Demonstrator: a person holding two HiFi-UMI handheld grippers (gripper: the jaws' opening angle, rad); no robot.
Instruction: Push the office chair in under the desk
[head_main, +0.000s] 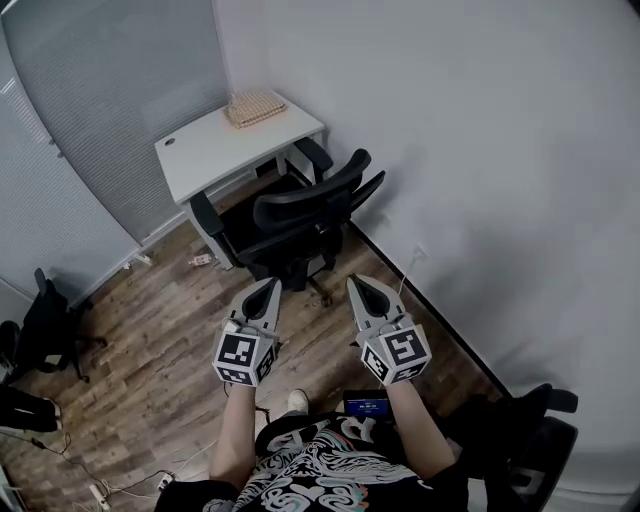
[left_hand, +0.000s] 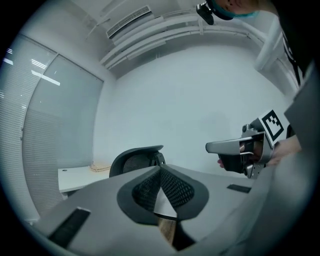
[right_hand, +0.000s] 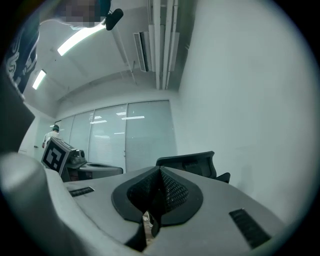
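From my head view, the chair's (head_main: 300, 215) backrest covers most of its seat and base. I can't tell what the beige thing (head_main: 254, 108) on the desk (head_main: 215, 150) is; it's too small. A second chair (head_main: 528, 432) is cut off at the lower right edge.

The head view looks steeply down at the office chair (head_main: 300, 215) from well back. Both gripper views face that same chair, level.

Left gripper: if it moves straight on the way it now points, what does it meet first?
Probably the backrest of the office chair, which stands ahead of the left gripper. Nothing shows between them, though depth is uncertain.
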